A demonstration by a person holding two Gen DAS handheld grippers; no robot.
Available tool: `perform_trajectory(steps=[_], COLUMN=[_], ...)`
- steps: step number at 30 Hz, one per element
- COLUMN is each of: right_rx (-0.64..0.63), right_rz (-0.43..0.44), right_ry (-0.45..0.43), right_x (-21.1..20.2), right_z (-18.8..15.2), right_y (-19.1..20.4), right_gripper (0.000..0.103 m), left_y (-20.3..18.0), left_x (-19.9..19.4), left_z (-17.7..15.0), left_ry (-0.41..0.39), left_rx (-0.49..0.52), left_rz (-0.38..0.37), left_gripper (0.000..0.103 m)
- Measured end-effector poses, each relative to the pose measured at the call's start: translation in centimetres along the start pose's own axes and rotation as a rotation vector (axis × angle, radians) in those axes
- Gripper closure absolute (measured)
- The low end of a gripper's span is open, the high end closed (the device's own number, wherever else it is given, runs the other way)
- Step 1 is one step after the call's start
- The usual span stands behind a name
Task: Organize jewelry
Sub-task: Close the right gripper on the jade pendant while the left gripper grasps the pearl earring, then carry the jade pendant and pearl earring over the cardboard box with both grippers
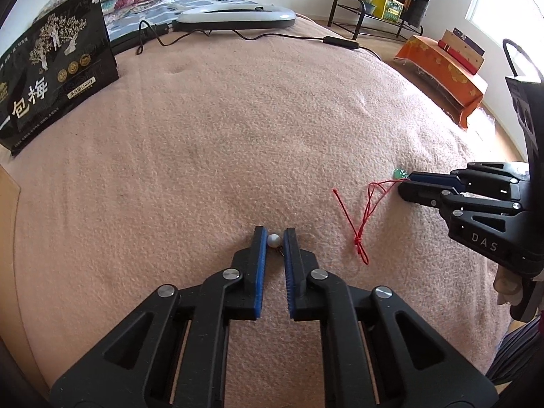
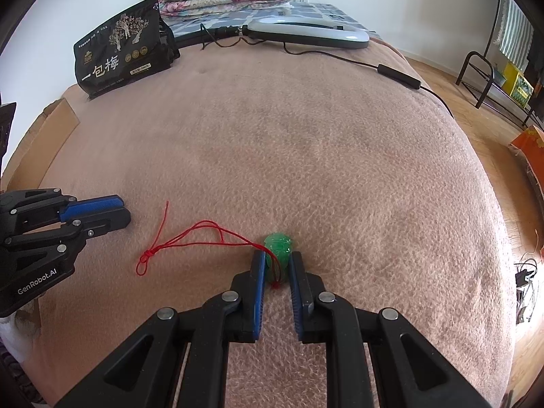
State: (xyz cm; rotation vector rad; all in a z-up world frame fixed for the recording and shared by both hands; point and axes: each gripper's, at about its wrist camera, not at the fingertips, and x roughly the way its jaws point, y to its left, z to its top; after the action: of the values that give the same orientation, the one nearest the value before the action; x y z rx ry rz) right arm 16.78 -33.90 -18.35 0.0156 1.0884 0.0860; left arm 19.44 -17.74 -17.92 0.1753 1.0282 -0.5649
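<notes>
Fingers of the left gripper (image 1: 274, 234) are clamped on a small white pearl bead (image 1: 273, 239) resting on the pink blanket (image 1: 238, 136). Right of that bead, the right gripper (image 2: 278, 258) is clenched around a green pendant (image 2: 278, 243), its red cord (image 2: 190, 238) trailing toward the bead.

Left gripper (image 1: 274, 236): lower centre, angled down, jaws clamped on pearl (image 1: 274, 240). Right gripper (image 2: 278, 260): lower centre, clamped on green pendant (image 2: 278, 245).

Both grippers were matte black linkages with silver pivot screws and blue ribbed pads; the left gripper (image 1: 274, 234) read "GenRobot.AI", the right gripper (image 2: 278, 258) "DAS".
</notes>
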Motion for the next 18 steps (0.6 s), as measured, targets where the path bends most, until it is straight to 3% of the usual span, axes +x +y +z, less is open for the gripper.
perform_trajectory(steps=[8, 18], right_rx=[-0.007, -0.036], right_rz=[0.032, 0.06], right_ry=[-0.023, -0.119], right_x=[-1.0, -4.8], right_z=[0.2, 1.7], right_y=[0.5, 2.9], right_gripper=[0.091, 0.091], left_y=[1.1, 3.7], left_x=[-2.0, -7.1], left_z=[0.6, 1.6], left_ry=[-0.051, -0.165], left_rx=[-0.047, -0.141], left_rz=[0.005, -0.004], left_gripper=[0.096, 0.096])
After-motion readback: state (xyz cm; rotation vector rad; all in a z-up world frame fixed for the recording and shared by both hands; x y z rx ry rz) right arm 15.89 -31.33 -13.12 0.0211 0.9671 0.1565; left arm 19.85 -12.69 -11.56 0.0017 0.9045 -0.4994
